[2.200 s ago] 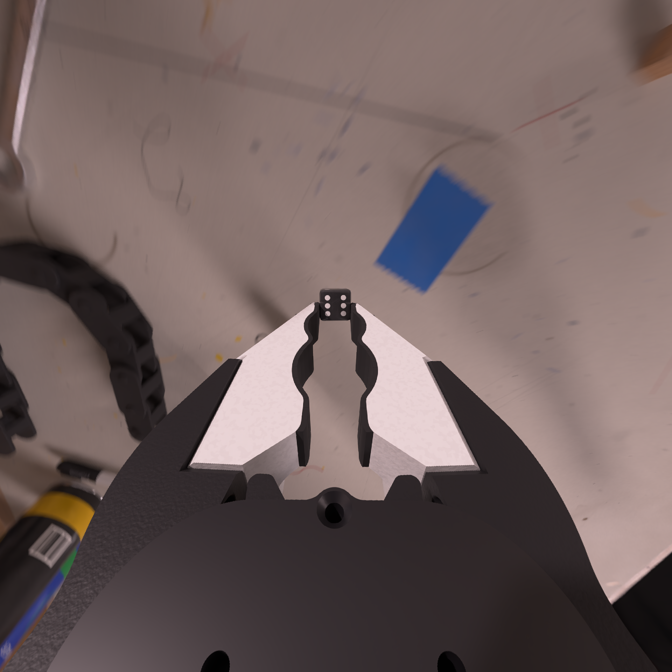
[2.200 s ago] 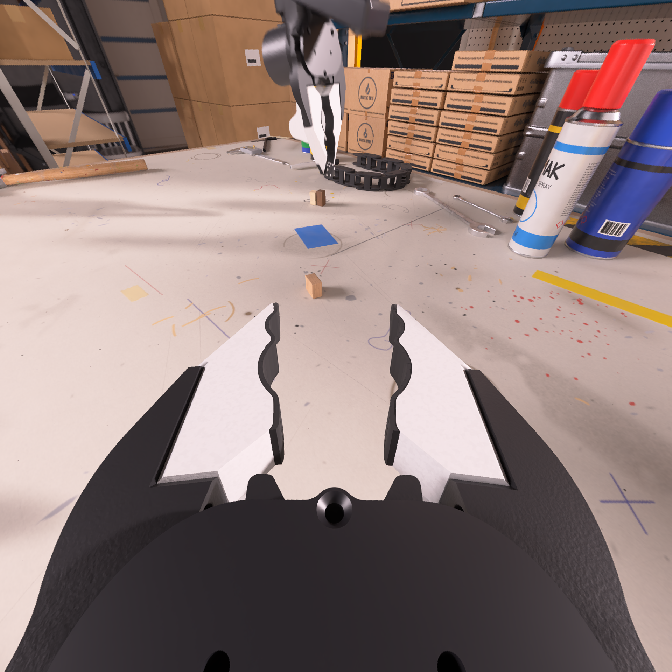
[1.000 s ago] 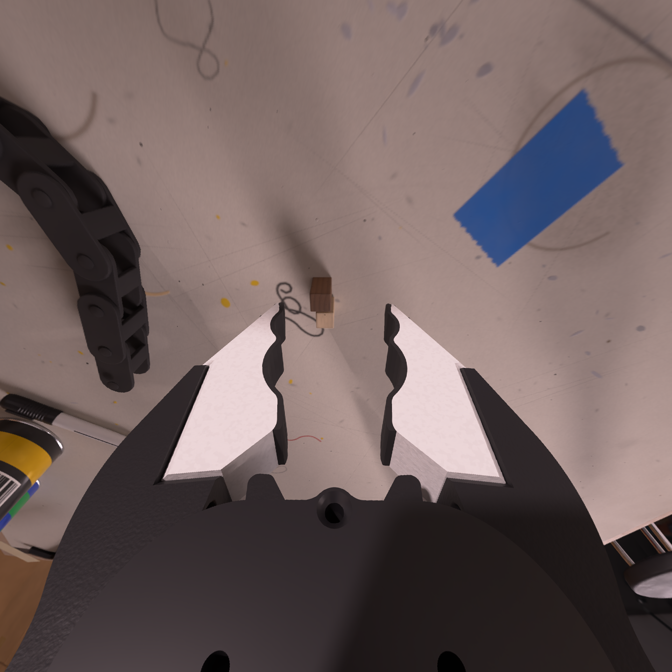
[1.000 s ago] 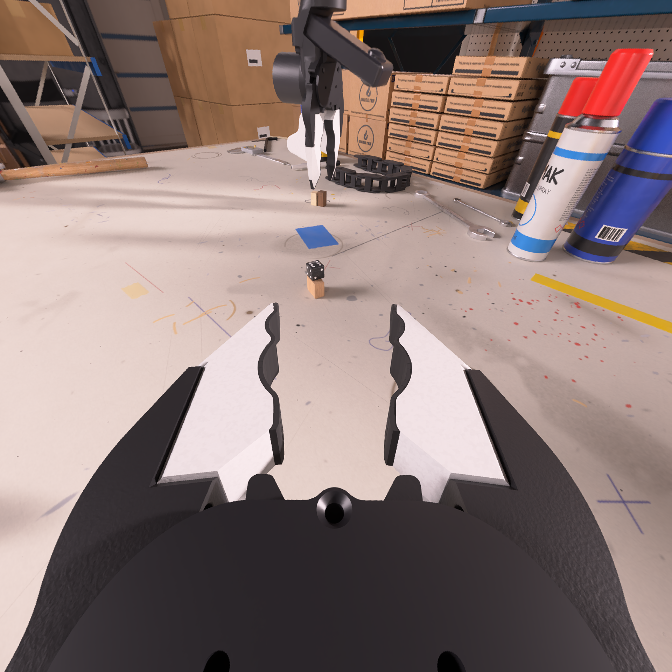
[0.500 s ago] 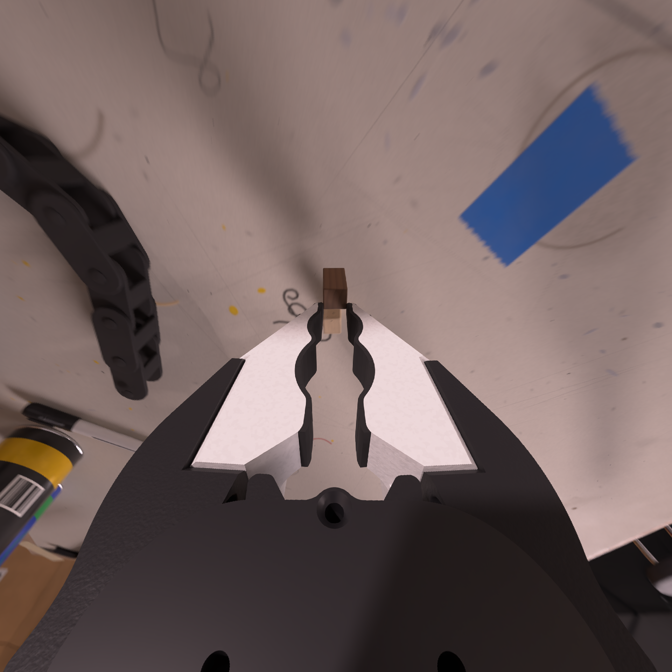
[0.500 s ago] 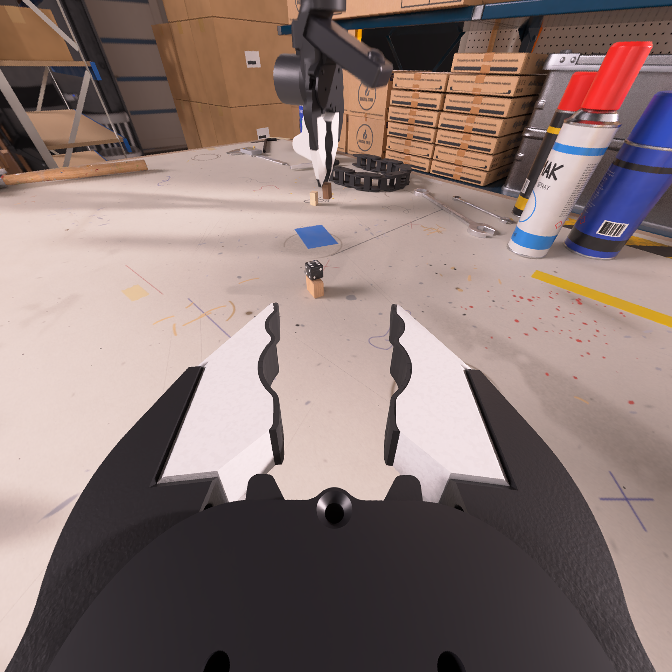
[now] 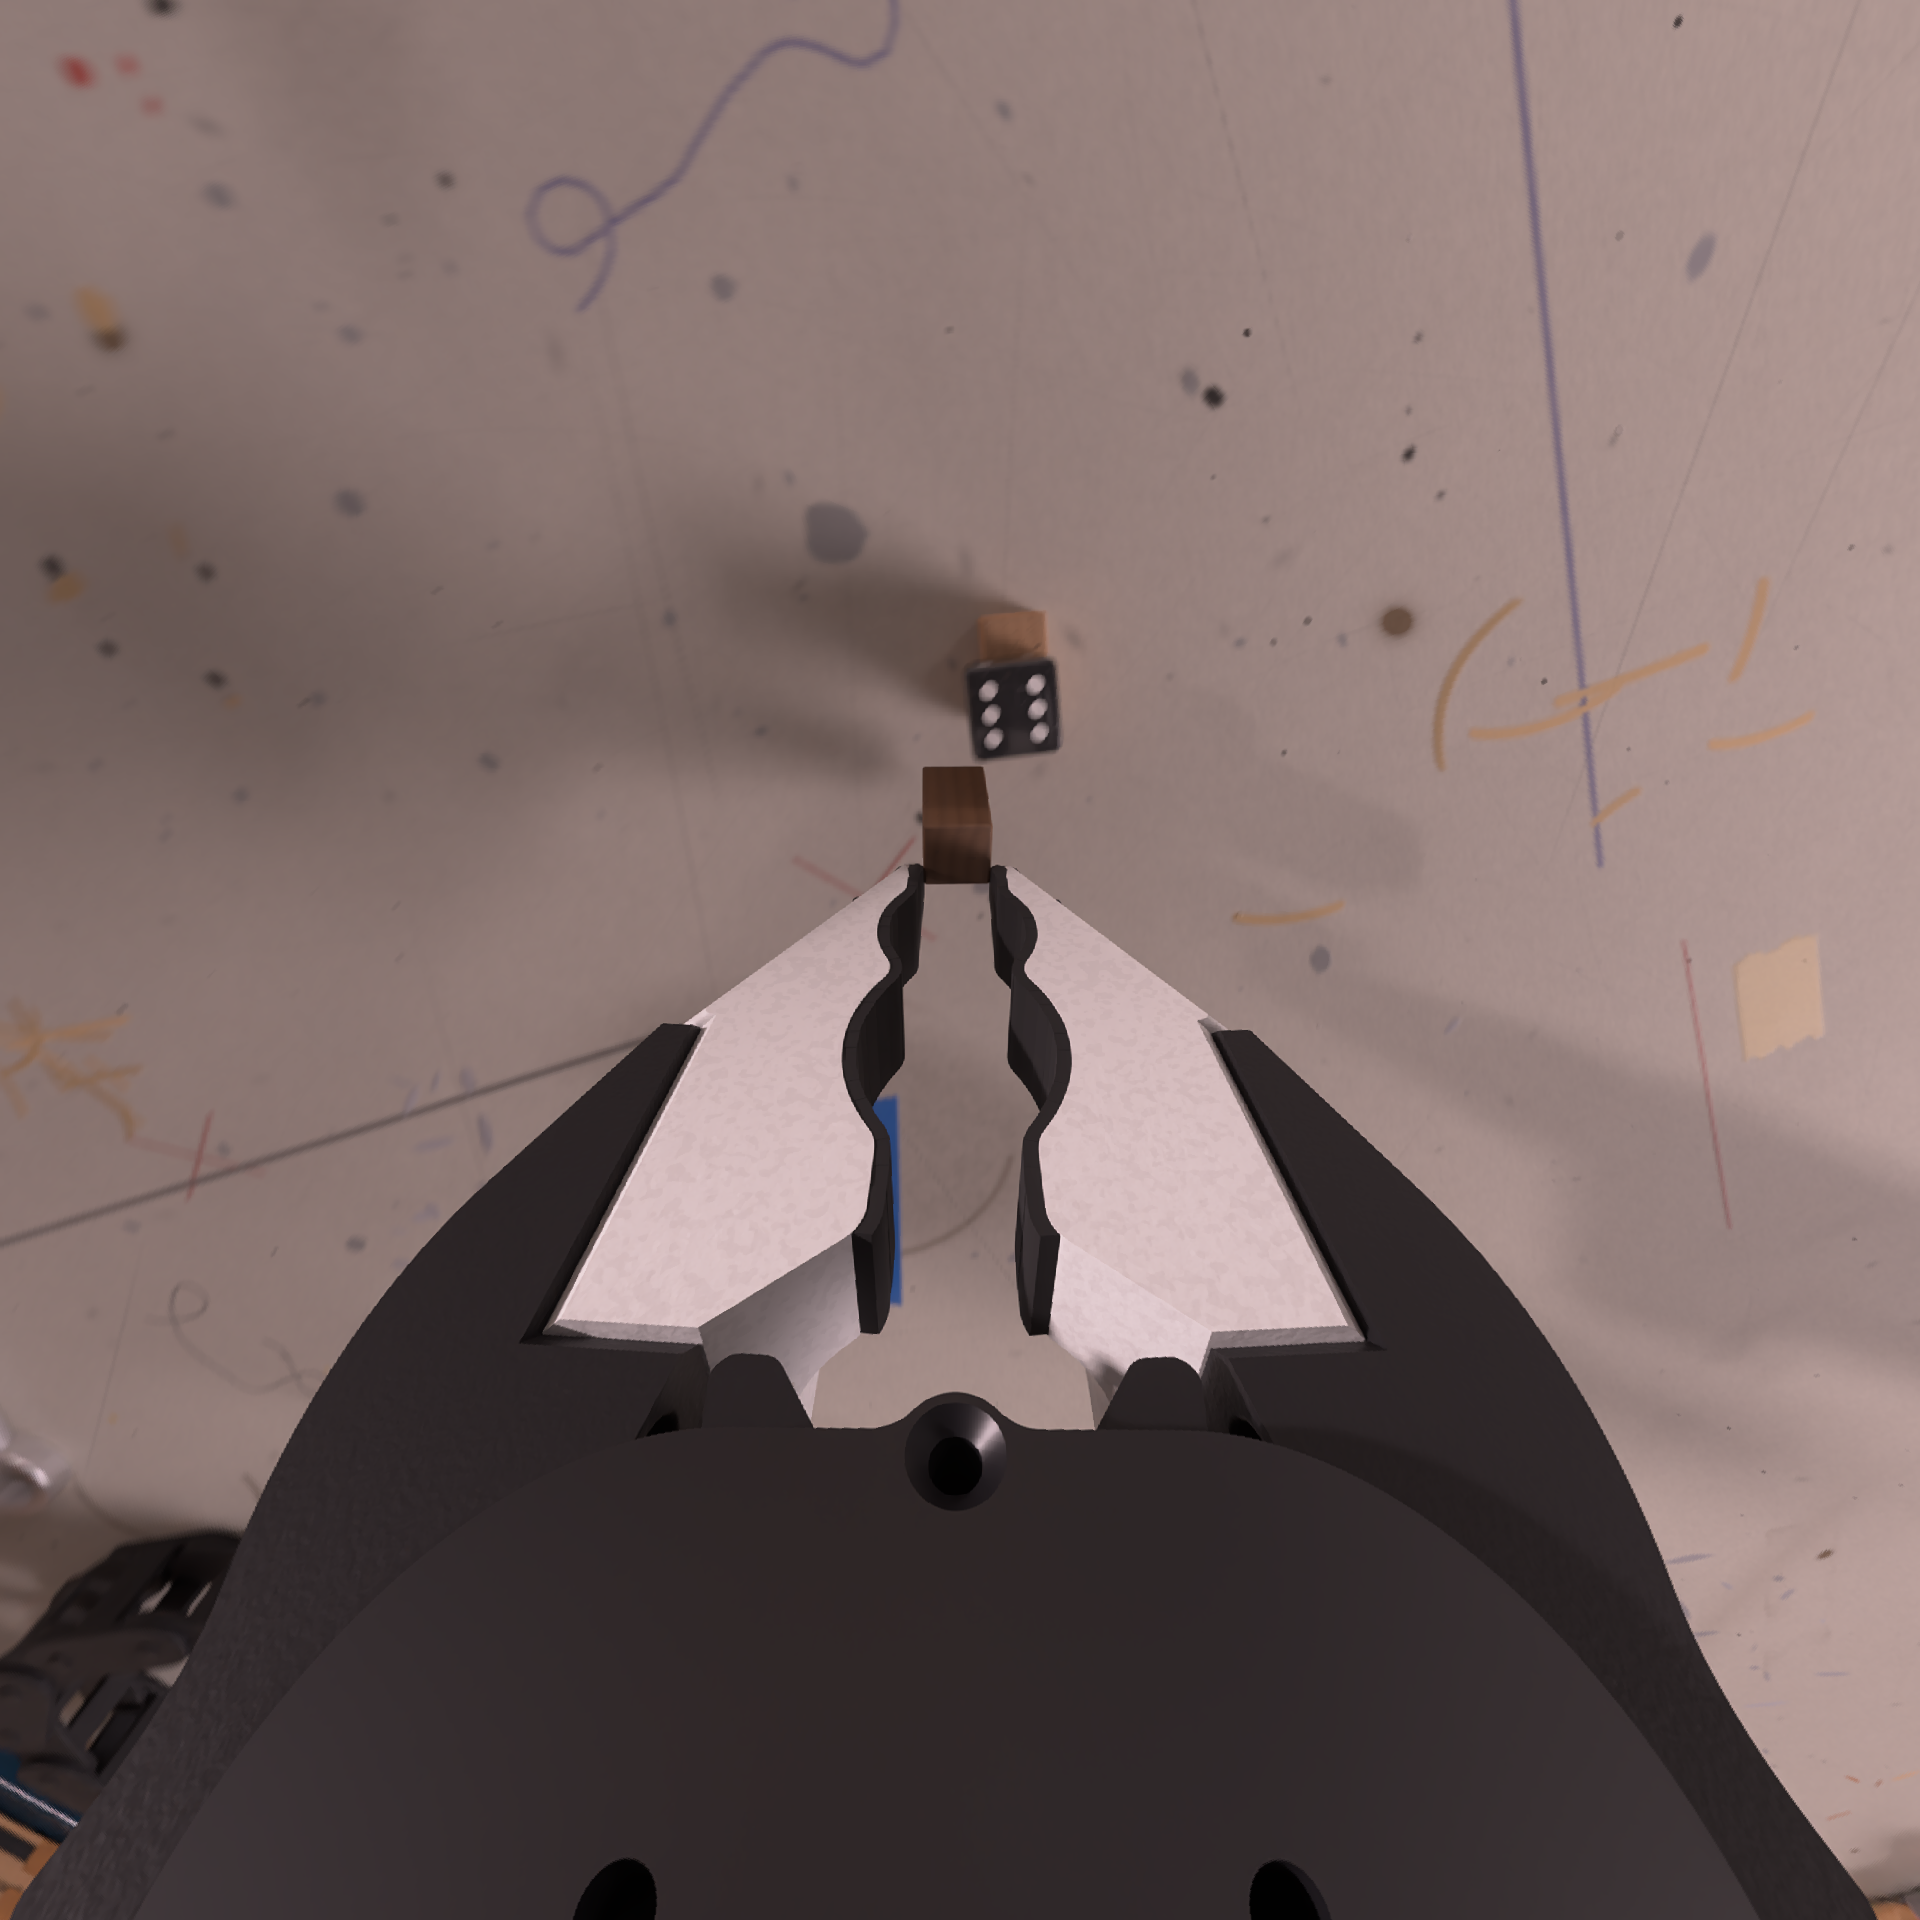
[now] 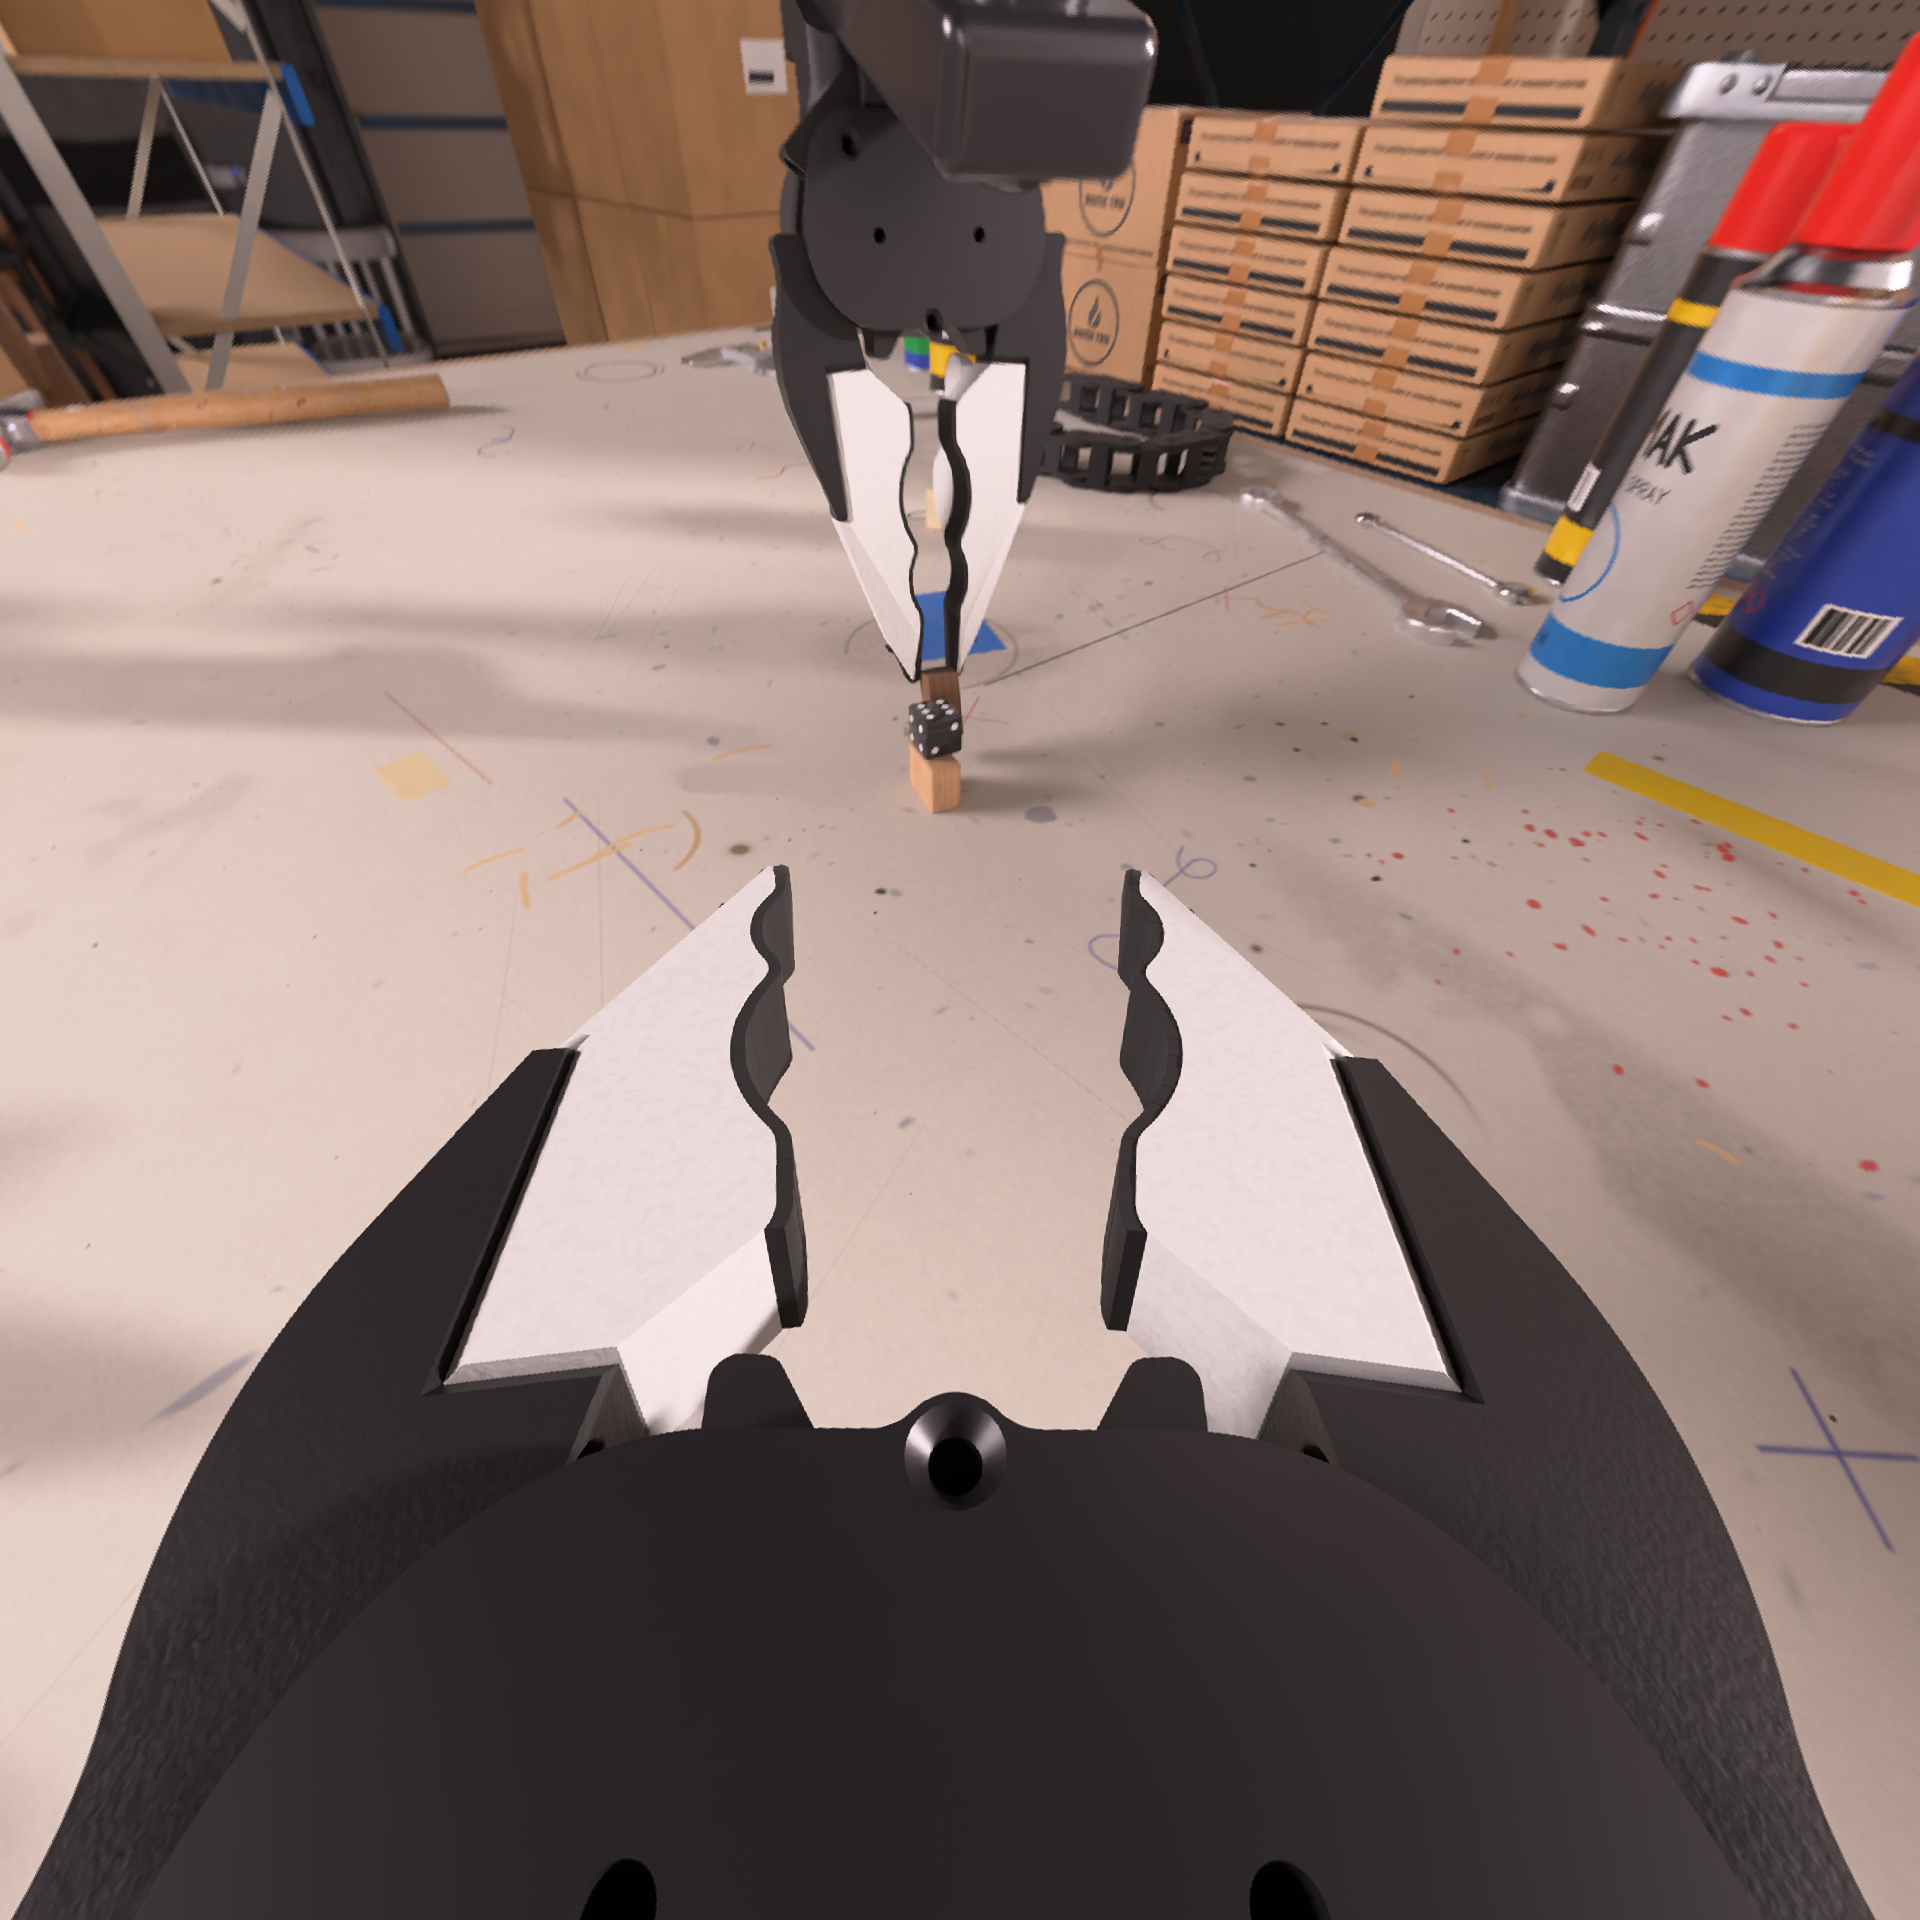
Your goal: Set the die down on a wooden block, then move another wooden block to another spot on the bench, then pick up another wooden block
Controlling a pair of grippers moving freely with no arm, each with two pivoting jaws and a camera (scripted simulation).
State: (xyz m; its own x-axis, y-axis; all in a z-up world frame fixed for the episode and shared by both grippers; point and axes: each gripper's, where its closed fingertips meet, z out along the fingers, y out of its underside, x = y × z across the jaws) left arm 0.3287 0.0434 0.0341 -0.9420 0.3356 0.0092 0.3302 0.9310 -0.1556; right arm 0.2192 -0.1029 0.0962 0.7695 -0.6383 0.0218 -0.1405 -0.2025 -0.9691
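My left gripper (image 7: 954,873) is shut on a dark brown wooden block (image 7: 954,836), held at the fingertips above the bench. Just beyond it a black die (image 7: 1013,707) sits on a light wooden block (image 7: 1013,632). In the right wrist view the left gripper (image 8: 935,665) hangs point-down with the dark block (image 8: 940,688) just behind and above the die (image 8: 933,725) on the light block (image 8: 935,781). My right gripper (image 8: 956,883) is open and empty, low over the bench, a short way in front of that stack.
A blue tape patch (image 8: 987,634) lies behind the left gripper. A black cable chain (image 8: 1132,436), two wrenches (image 8: 1351,561), spray cans (image 8: 1704,499) and stacked cardboard boxes (image 8: 1434,312) line the back right. A wooden handle (image 8: 239,405) lies at the back left.
My left gripper closed on the dark block by the cable chain, lifted it and carried it past the blue tape to just beside the die stack. The right gripper has stayed still and open.
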